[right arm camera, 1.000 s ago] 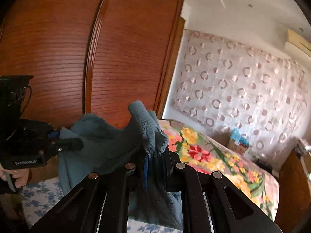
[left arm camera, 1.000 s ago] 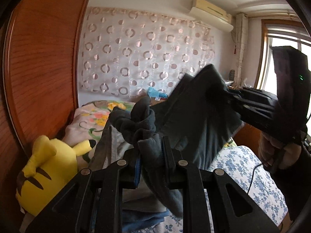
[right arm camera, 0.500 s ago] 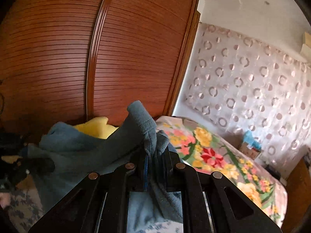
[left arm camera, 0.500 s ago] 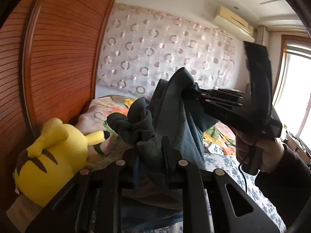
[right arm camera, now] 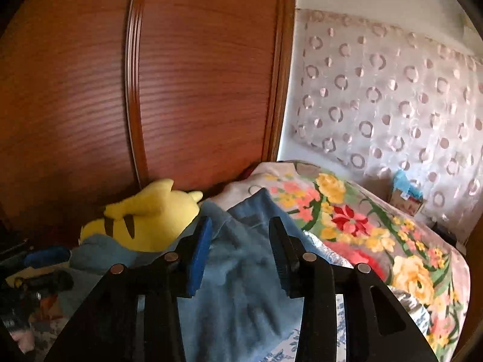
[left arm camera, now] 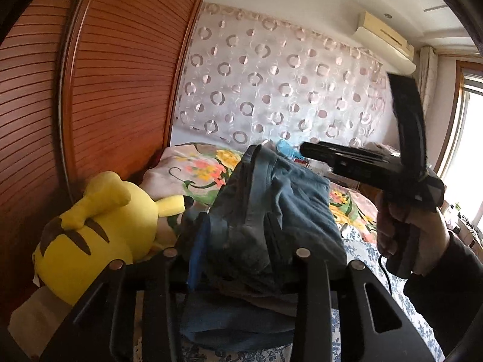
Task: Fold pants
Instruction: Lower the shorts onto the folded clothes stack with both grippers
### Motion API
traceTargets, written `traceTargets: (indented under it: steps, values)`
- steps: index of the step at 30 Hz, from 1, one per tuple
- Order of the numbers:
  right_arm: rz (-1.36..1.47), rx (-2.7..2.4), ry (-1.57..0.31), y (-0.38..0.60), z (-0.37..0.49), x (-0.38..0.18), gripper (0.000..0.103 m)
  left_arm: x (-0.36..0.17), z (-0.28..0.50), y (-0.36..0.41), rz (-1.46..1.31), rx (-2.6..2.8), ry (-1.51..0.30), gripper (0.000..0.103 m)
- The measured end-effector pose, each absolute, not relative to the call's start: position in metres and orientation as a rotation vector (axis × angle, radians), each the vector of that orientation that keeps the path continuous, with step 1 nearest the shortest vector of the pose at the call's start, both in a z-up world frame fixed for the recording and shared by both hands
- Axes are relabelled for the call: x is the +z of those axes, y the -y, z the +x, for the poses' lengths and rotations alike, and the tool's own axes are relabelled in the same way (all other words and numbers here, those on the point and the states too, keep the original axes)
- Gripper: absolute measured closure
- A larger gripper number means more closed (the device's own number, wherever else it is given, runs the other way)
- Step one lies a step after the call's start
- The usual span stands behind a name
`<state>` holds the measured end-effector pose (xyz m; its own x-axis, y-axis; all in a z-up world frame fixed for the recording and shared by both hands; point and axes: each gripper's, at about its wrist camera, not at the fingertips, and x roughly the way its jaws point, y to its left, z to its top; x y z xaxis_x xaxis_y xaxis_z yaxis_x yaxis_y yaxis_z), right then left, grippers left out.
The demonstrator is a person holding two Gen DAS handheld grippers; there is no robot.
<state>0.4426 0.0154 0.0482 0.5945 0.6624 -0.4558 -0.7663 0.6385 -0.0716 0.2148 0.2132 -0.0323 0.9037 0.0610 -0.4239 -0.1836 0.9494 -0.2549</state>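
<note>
The blue-grey pants (left arm camera: 271, 211) lie in a folded heap on the bed, on top of other folded clothes (left arm camera: 235, 325). My left gripper (left arm camera: 235, 241) is open, its jaws wide apart, with the bunched cloth still lying between them. My right gripper (right arm camera: 238, 241) is open and empty, just above the pants (right arm camera: 241, 286). In the left wrist view the right gripper (left arm camera: 308, 150) hovers above the far end of the pants, held by a hand.
A yellow plush toy (left arm camera: 96, 235) lies left of the pants against the wooden wardrobe (left arm camera: 90, 90). A floral quilt (right arm camera: 362, 226) covers the far bed. A blue-flowered sheet (left arm camera: 377, 259) lies under the clothes. The left gripper shows in the right wrist view (right arm camera: 33, 274).
Both grippers have lowered the pants onto the pile and opened. The right gripper has let go of the cloth. The raised, stretched pants have dropped into a heap.
</note>
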Motion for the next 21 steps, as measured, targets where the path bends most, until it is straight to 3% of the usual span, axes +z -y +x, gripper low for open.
traceTargets:
  steps: [7,9,14,21]
  values:
    - [-0.258,0.908,-0.538,0.014,0.455,0.029,0.063,-0.030,0.225,-0.203,-0.207,0.111,-0.451,0.065]
    - [-0.273,0.890,-0.577,0.014,0.467,0.025,0.069,-0.038,0.232,-0.203,-0.187,0.124,-0.495,0.065]
    - [-0.236,0.824,-0.651,0.010,0.498,0.016,0.071,-0.065,0.242,-0.213,-0.191,0.148,-0.600,0.065]
    - [-0.219,0.811,-0.623,-0.005,0.488,0.019,0.074,-0.064,0.239,-0.213,-0.174,0.146,-0.610,0.065]
